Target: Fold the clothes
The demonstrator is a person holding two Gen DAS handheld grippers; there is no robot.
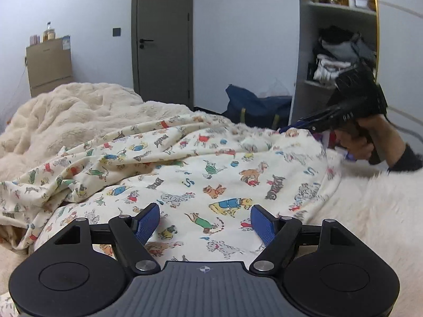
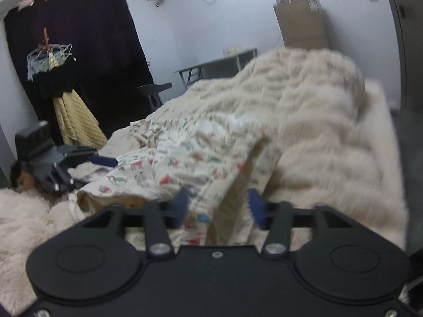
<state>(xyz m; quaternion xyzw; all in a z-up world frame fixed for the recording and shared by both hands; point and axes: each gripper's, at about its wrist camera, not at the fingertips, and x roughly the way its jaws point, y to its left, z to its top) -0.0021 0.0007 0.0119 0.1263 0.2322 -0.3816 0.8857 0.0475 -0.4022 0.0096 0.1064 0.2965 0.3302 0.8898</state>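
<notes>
Printed garment (image 1: 201,174) on bed (image 1: 375,211), one fold laid, edges rumpled at 9 o'clock; further folds left. Left gripper (image 1: 205,224) and right gripper (image 2: 218,206) both released above cloth.

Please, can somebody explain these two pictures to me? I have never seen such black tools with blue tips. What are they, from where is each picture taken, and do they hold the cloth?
No robot here: a person holds a hand gripper in each hand. Each carries a camera looking along its two blue fingers. One picture is from the left gripper, the other, blurred, from the right gripper. Each view also shows the other tool from the side. On the fluffy cream blanket lies a cream garment printed with cartoon animals. Both grippers are open above it; neither grips the cloth.
</notes>
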